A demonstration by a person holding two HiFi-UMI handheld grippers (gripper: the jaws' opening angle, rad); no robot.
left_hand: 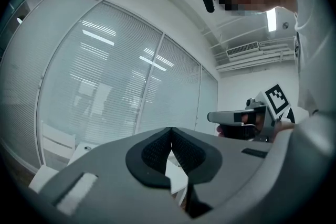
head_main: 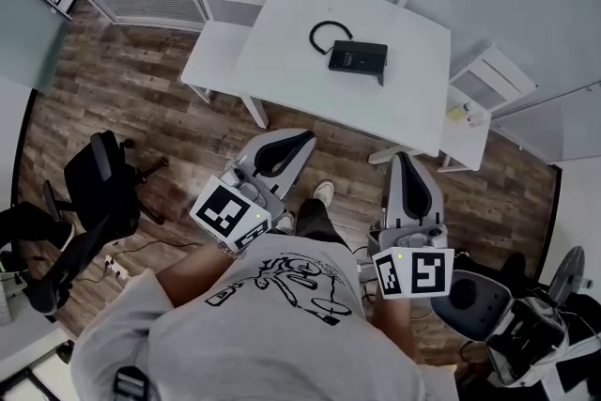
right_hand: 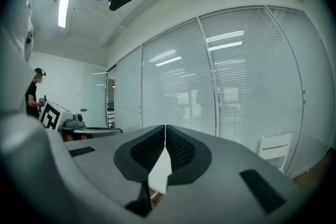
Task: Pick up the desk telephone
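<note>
Black desk telephone (head_main: 358, 57) on table (head_main: 282, 33), well apart from left tongs (head_main: 300, 141), right tongs (head_main: 403, 159)

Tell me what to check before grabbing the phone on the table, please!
1. Desk telephone in sight on the white table: ok.
2. Left gripper jaws open to grab: not ok, shut with nothing between.
3. Right gripper jaws open: not ok, shut and empty too.
4. Grippers close to the telephone: not ok, both are over the floor, short of the table.
5. Cord free to lift: cannot tell; it loops beside the telephone.
</note>
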